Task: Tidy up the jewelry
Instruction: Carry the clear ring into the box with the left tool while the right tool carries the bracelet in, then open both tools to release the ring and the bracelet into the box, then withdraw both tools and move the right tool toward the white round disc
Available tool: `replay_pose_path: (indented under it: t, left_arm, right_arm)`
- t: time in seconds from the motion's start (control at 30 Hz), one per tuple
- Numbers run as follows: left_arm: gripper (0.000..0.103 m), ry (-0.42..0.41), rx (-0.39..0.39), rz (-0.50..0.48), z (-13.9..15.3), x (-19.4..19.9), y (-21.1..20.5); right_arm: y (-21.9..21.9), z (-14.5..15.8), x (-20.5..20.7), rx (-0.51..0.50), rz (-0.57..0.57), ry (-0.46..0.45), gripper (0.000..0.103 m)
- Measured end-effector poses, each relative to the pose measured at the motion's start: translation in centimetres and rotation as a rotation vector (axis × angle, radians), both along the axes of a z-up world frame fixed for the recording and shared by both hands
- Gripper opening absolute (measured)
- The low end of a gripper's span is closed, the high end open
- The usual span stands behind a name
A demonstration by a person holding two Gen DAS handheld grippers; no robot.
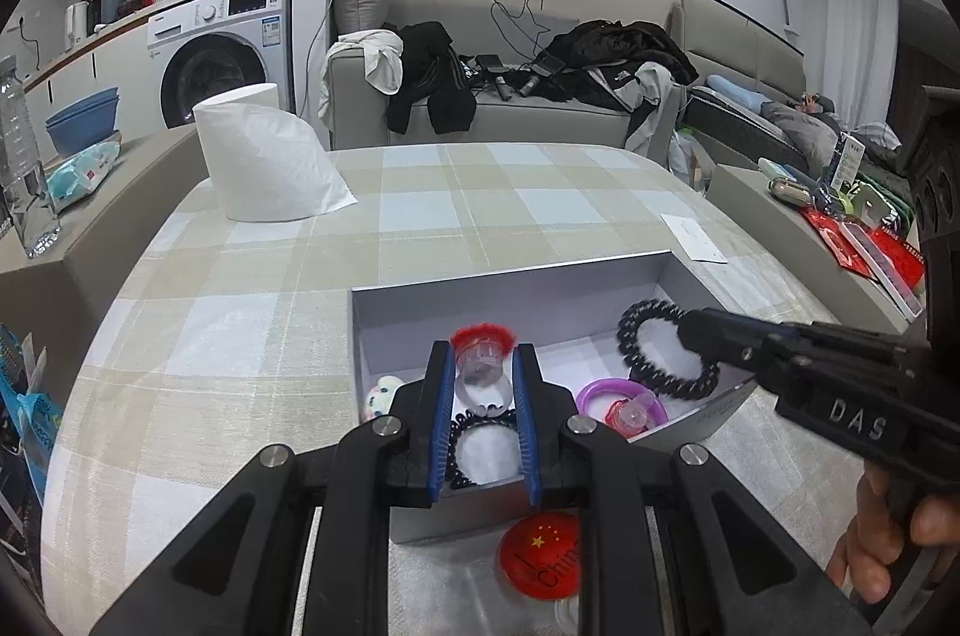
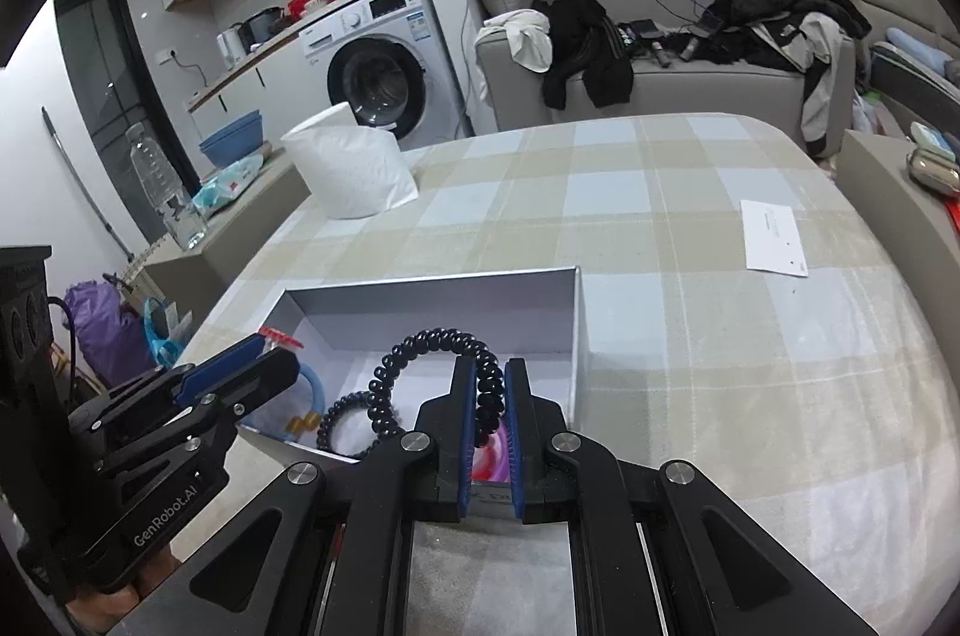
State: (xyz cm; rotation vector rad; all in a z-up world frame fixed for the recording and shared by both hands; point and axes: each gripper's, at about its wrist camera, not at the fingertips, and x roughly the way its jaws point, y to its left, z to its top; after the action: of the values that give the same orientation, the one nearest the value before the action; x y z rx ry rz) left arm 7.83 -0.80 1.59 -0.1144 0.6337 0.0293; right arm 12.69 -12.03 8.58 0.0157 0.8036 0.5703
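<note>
Two tongs low over an open grey cardboard box [image 1: 510, 294] at lower centre of both views, on a beige and pale-blue checked worktop [image 1: 420, 216].

Left tongs [image 1: 483, 384] clenched on a clear plastic ornament with a red fringed top [image 1: 480, 357], held just above the box floor. Below it in the box, a small black coiled bracelet [image 1: 474, 447]; at lower left of the box, a white polka-dot trinket [image 1: 379, 393].

Right tongs [image 2: 487, 399] clenched on a large black beaded coil bracelet [image 2: 420, 366], its loop hanging over the right half of the box. Beneath, a purple plastic bangle [image 1: 621, 399] with a pink clear piece inside. Visible in the right wrist view at lower left of the box: a light-blue ring with gold beads [image 2: 309, 405].

Outside the box, at the bottom of the left wrist view, a round red badge with yellow stars [image 1: 543, 555].

Likely step: setting both pieces down inside the box. To do it well: lower each until it rests on bare floor, apart from the pieces already there; release only once the weight is taken; lay the beaded loop flat beside the bangle rather than across it; lift straight up so no coil snags on the blue pads. Risk: the ornament tipping onto the small bracelet.
</note>
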Motion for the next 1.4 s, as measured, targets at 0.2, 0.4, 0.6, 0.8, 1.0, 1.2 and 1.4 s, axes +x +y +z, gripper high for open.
replay_pose_path:
  t: [0.2,0.4,0.6,0.8,1.0,1.2,1.4]
  left_arm:
    - [0.041,0.009,-0.016,-0.028,0.7,-1.0,0.0]
    - [0.082,-0.017,-0.074,-0.030,2.0,-3.8,0.0]
    - [0.102,-0.064,-0.113,-0.040,1.9,-6.6,-0.4]
    - [0.102,-0.017,-0.094,-0.023,0.2,-8.0,0.0]
    - [0.102,0.039,-0.062,-0.031,-1.6,-7.7,-0.3]
    - [0.102,0.049,-0.014,-0.025,-2.1,-7.9,-1.0]
    - [0.102,0.058,-0.005,-0.001,-2.3,-8.1,-0.5]
  right_arm:
    - [0.3,0.1,-0.6,-0.006,0.030,-0.006,0.021]
    - [-2.4,2.0,-2.6,0.037,0.045,-0.056,0.066]
    - [-5.0,2.8,-4.6,0.077,0.037,-0.068,0.103]
    - [-5.9,0.5,-5.7,0.047,0.014,-0.025,0.103]
    - [-4.3,-2.1,-6.8,-0.017,0.077,0.046,0.103]
    - [-3.7,-2.9,-7.5,-0.040,0.105,0.046,0.103]
    - [-4.0,-3.2,-7.5,-0.031,0.102,0.058,0.103]
